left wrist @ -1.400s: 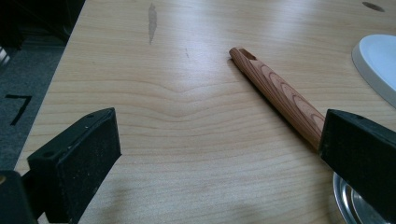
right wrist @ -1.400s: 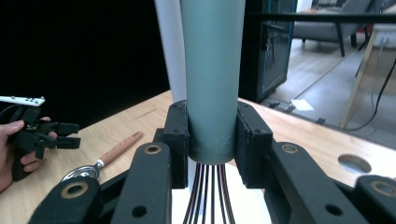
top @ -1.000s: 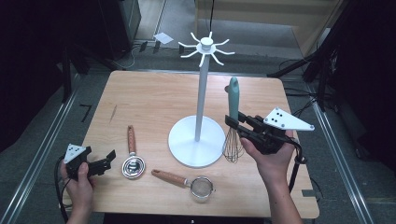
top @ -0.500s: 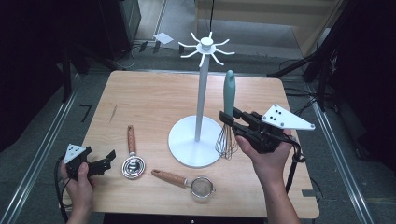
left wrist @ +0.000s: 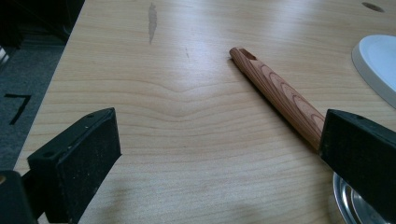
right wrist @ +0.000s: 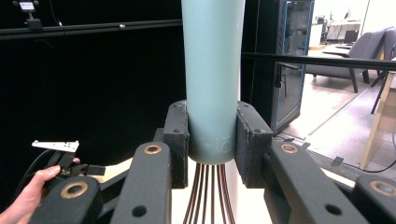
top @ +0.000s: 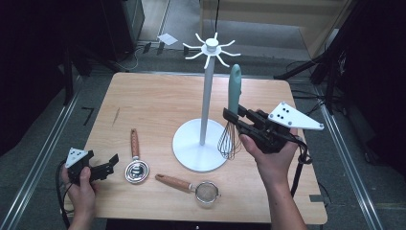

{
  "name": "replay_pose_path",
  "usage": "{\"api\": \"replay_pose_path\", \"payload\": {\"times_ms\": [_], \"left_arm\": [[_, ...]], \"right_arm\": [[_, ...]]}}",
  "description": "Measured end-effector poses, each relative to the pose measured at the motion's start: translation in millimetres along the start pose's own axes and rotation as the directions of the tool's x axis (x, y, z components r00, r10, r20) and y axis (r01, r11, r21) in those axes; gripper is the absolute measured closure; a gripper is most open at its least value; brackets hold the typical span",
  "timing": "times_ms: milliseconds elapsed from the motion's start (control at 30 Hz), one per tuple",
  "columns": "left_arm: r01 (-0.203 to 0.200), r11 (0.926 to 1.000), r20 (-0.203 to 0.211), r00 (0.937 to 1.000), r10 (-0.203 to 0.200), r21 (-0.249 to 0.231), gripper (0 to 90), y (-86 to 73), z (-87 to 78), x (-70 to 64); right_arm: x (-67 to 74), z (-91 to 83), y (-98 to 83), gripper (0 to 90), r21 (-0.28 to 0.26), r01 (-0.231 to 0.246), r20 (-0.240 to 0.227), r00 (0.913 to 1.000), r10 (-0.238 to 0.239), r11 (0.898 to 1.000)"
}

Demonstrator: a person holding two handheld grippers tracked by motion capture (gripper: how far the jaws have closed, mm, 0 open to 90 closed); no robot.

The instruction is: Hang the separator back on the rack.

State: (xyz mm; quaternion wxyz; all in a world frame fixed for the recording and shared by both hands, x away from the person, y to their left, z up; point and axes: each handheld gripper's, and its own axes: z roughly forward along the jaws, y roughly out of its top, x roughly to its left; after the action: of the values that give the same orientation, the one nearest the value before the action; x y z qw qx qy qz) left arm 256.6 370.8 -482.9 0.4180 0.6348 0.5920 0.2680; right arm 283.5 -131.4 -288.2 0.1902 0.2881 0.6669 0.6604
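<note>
A whisk [top: 233, 91] with a pale teal handle and dark wires stands upright, handle up, just right of the white hook stand [top: 207, 100]. My right gripper [top: 233, 117] is shut on the handle's lower end, above the wires. In the right gripper view the pads press both sides of the teal handle [right wrist: 212, 70] at my right gripper [right wrist: 212, 140]. My left gripper [top: 109, 165] rests low at the table's front left, open. Bare wood lies between its jaws [left wrist: 215, 154].
A wood-handled steel scoop [top: 136, 163] lies beside the left gripper, its handle [left wrist: 280, 93] running past the right jaw. A small wood-handled strainer [top: 198, 188] lies near the front edge. The stand's round base [top: 191, 158] sits mid-table, its hooks [top: 210, 46] high above.
The right gripper has lifted the whisk and carried it slightly left, closer to the stand's pole. The left gripper has stayed put.
</note>
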Motion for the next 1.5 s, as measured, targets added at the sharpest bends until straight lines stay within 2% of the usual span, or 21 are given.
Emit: {"api": "replay_pose_path", "payload": {"times_ms": [333,833,1100,1500], "left_arm": [[-0.001,1.0,0.0,1.0,0.001,0.001,0.0,0.0,0.3,0.0],[0.002,1.0,0.003,1.0,-0.002,0.002,0.0,0.2,0.9,0.0],[0.004,1.0,0.003,1.0,-0.004,0.006,0.0,0.3,0.9,0.2],[-0.008,1.0,0.0,1.0,0.008,-0.005,0.0,0.0,0.0,-0.6]], "right_arm": [[2.0,8.0,3.0,70.9,-0.008,-0.021,-0.008,0.9997,0.021,1.0],[1.2,19.9,3.6,71.0,0.011,-0.011,0.008,0.9999,0.011,1.0],[2.8,24.2,1.6,70.9,-0.001,-0.015,0.022,0.9996,0.015,1.0],[3.2,29.2,-1.9,70.8,-0.01,0.008,0.051,0.9987,-0.008,1.0]]}}
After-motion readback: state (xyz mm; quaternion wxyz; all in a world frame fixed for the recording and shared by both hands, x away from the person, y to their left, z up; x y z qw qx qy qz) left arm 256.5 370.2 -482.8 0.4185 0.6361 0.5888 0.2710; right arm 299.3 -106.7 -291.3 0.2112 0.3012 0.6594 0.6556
